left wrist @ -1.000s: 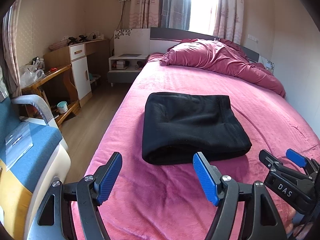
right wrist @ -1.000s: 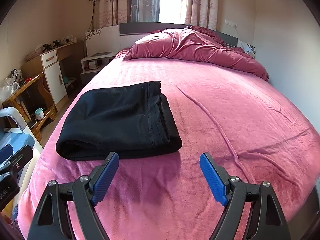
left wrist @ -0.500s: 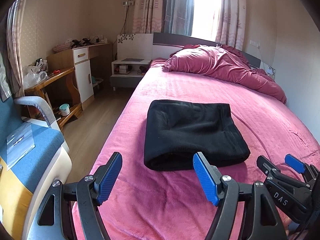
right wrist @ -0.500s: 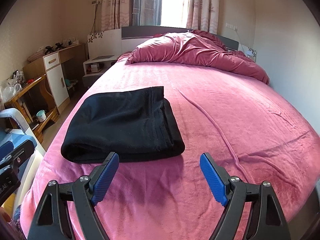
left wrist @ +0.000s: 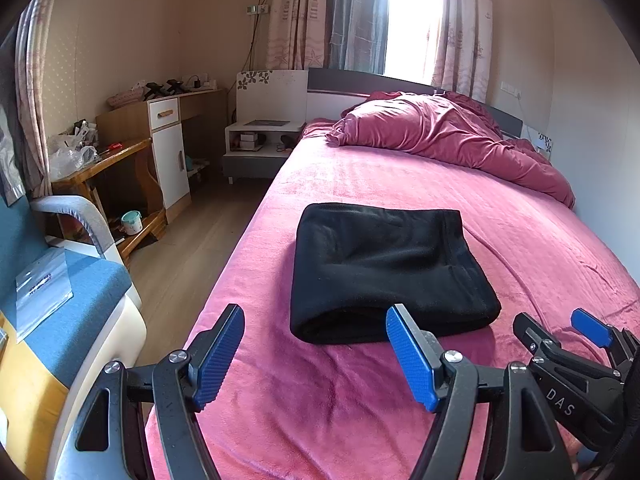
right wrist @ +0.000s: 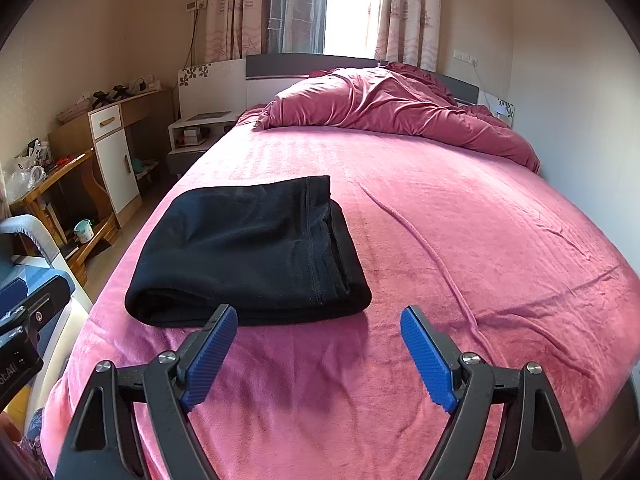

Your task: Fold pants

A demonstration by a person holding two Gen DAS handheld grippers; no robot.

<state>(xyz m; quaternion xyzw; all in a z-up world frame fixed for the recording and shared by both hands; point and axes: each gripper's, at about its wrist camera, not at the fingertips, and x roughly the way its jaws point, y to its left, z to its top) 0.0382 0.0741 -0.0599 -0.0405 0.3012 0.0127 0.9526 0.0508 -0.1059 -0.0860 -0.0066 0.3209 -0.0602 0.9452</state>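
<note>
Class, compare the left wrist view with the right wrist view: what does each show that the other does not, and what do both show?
Only the left wrist view shows the blue armchair seat with a clear plastic sleeve, and the open right hand-held gripper from the side. Only the right wrist view shows the long crease running across the bedspread. Both show the folded black pants on the pink bed, the crumpled duvet and the mint cup.

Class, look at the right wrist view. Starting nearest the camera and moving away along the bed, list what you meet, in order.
right gripper, jaws open → folded black pants → bare pink bedspread → crumpled pink duvet → headboard → curtained window
</note>
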